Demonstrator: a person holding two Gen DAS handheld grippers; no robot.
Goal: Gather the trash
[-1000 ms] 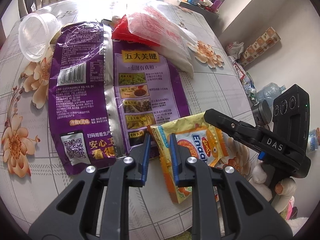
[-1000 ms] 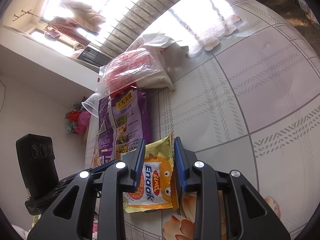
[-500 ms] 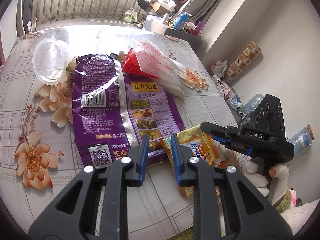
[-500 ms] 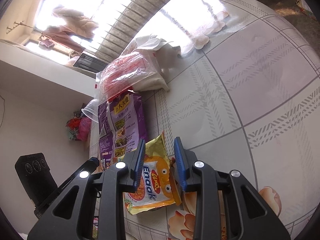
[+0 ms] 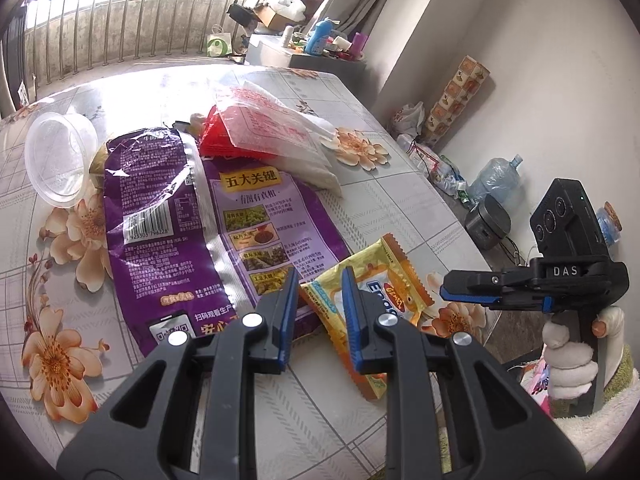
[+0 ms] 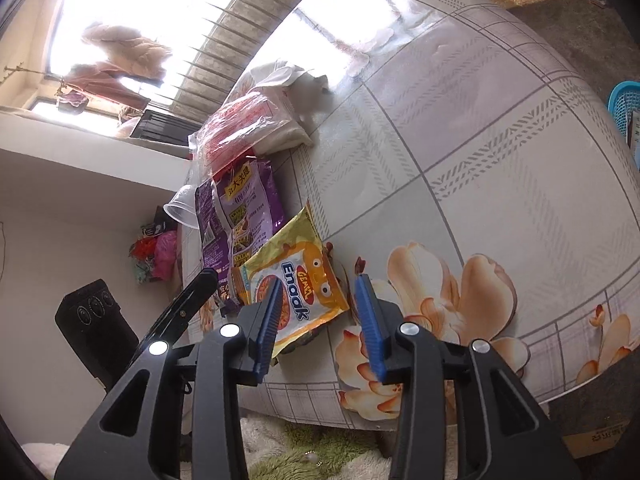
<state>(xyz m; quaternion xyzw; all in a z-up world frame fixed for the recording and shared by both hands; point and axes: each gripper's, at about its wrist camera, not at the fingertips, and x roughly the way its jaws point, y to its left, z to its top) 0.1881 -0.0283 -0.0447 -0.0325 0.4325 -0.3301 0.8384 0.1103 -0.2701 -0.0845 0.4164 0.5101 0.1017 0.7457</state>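
Right wrist view shows the yellow snack packet (image 6: pixel 296 288) lying flat on the table (image 6: pixel 480 152), just ahead of the right gripper (image 6: pixel 320 320), with its near edge partly between the two blue pads. The jaws have just been opening; they stand apart and nothing is pressed between them. I judge the packet light, thin and crinkly, with a glossy film that will slip and buckle, so a pinch on a crimped, serrated end seam or a raised corner should hold better than one on the flat middle.

In the left wrist view the same packet (image 5: pixel 372 304) sits just ahead and to the right of the left gripper (image 5: pixel 318 312), whose jaws are narrowly parted and empty, resting over the table without pinching anything.

Beyond the left claw and to its left lies the large purple bag (image 5: pixel 192 232), flat and wrinkled, its lower corner touching or overlapping the packet. Farther ahead are a clear plastic bag with red print (image 5: pixel 264 132) and, well to the left, a clear plastic cup (image 5: pixel 60 160) on its side.
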